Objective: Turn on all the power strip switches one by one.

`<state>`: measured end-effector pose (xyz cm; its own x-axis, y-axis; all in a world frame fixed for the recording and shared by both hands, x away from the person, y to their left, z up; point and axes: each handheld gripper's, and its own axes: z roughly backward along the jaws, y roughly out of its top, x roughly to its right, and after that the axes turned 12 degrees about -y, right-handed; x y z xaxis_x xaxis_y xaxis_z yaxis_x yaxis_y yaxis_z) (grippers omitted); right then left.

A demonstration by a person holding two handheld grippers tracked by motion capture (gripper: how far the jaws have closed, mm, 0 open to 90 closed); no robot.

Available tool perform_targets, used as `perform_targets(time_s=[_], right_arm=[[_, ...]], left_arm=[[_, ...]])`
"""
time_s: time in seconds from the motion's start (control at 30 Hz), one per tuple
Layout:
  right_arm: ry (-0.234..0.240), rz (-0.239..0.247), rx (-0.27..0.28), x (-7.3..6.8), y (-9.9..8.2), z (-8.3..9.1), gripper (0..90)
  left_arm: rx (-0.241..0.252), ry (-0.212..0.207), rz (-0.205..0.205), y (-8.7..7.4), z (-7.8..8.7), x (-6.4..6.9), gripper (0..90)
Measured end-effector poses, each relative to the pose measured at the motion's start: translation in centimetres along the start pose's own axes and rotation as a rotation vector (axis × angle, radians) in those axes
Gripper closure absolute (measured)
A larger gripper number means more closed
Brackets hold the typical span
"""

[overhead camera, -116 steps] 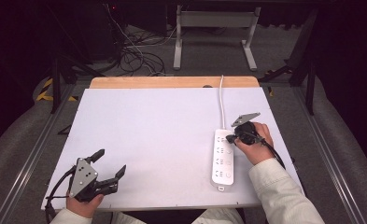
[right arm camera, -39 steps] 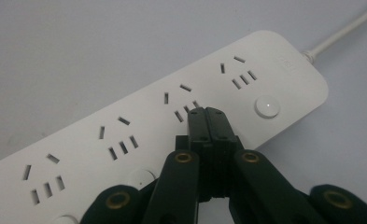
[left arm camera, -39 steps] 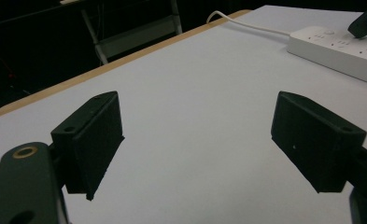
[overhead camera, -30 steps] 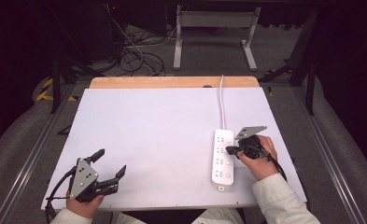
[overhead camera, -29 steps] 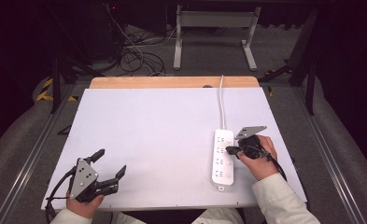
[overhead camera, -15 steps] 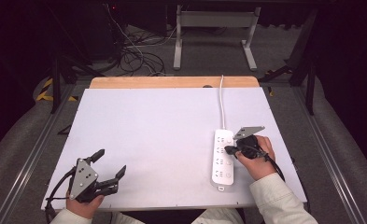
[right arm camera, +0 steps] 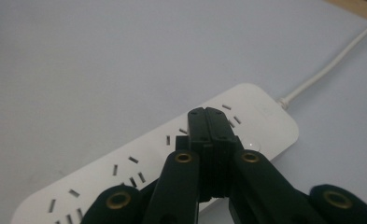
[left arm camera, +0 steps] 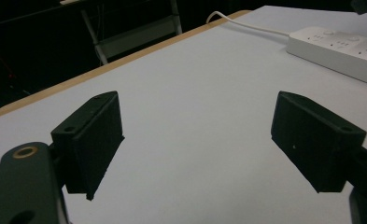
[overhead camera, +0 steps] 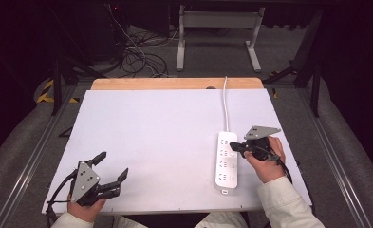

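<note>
Right tongs (overhead camera: 235, 147) have slid nearer, clenched empty over the power strip (overhead camera: 225, 161) at right, I'd judge to press a switch. Near left, I rest the left tongs (overhead camera: 112, 172) released on the tabletop (overhead camera: 165, 137).

Even overhead light falls on the pale worktop (overhead camera: 165, 142), which reads bright against a surround sunk in near-black; shadows beneath the objects are faint and short; no hard glare shows on the matte surface; the high view is soft, with fine detail smeared. In the left gripper view the near black jaws are slightly blurred and the white power strip (left arm camera: 340, 46) is soft; the right gripper view is grainy, its jaws dark, and dimmer toward the corners.
</note>
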<state>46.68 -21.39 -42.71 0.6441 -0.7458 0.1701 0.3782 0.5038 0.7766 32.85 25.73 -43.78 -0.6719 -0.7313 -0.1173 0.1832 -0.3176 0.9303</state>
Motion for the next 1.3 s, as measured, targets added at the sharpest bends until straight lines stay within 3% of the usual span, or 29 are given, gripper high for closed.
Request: perform_targets(time_s=[0.13, 0.87, 1.07, 1.3], right_arm=[[0.019, 0.043, -0.022, -0.7, 0.2, 0.7, 90.0], [0.035, 0.037, -0.019, -1.1, -0.2, 1.7, 90.0], [0.065, 0.055, -0.08, -1.6, -1.3, 1.4, 90.0], [0.08, 0.06, -0.11, -1.8, -1.8, 0.9, 90.0]], left_arm=[[0.001, 0.003, -0.006, 0.0, 0.1, 0.0, 16.9], [0.004, 0.005, -0.006, 0.0, 0.2, 0.1, 16.9], [0.003, 0.005, -0.007, 0.0, 0.1, 0.1, 16.9], [0.003, 0.005, -0.007, 0.0, 0.1, 0.1, 16.8]])
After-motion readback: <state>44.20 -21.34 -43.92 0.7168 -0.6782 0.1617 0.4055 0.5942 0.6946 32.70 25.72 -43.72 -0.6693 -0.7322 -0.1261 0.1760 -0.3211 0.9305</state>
